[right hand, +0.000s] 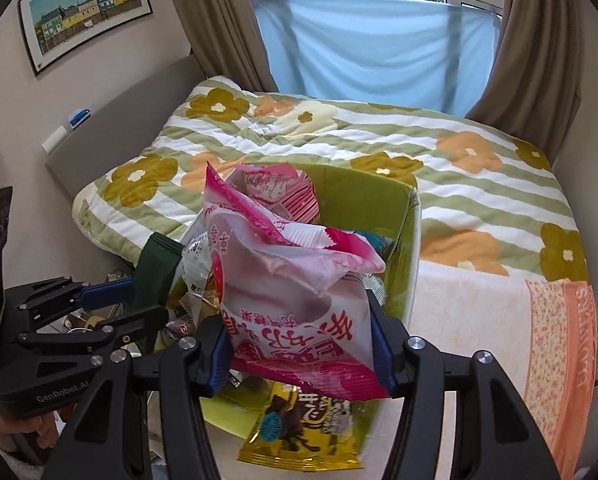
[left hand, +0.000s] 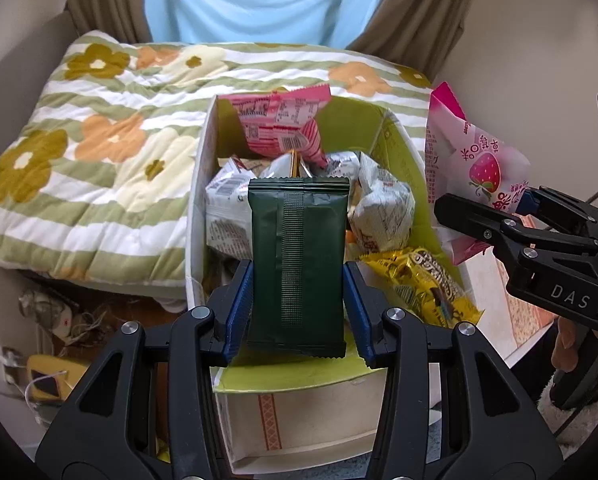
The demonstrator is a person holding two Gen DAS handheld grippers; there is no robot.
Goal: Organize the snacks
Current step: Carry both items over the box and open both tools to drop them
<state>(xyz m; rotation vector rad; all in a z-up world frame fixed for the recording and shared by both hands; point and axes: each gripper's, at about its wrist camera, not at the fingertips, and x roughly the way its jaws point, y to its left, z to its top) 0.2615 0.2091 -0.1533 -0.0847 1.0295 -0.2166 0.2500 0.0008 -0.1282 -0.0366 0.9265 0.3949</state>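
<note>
Your left tool (left hand: 298, 300) is clamped on a dark green snack packet (left hand: 297, 264), its blue pads pressing the packet's two long edges low in the centre of the left wrist frame. The packet's long axis runs straight away from you along the fingers, and its far end points over the open snack box (left hand: 197, 184), which sits directly ahead of and beneath it, so this is the hand nearer the box's middle. Your right tool (right hand: 301, 344) grips a pink strawberry candy bag (right hand: 291, 280) by its lower end; the bag stands up from the fingers and leans toward the box's right-hand side, and in the left wrist frame it hangs outside the box's right wall at the right edge. The box, lined in lime green, is already heaped: a pink striped packet (left hand: 287, 128) stands against its far wall, white crinkled wrappers (left hand: 383, 208) fill the centre, and a yellow chocolate bag (right hand: 299, 436) lies over the near rim. That heap is what I judge stands in your way, since little flat space shows for either packet. The box rests beside a floral quilt (left hand: 91, 152) on the bed, with an orange flowered cloth (right hand: 555, 344) at the right of the right wrist frame.
</note>
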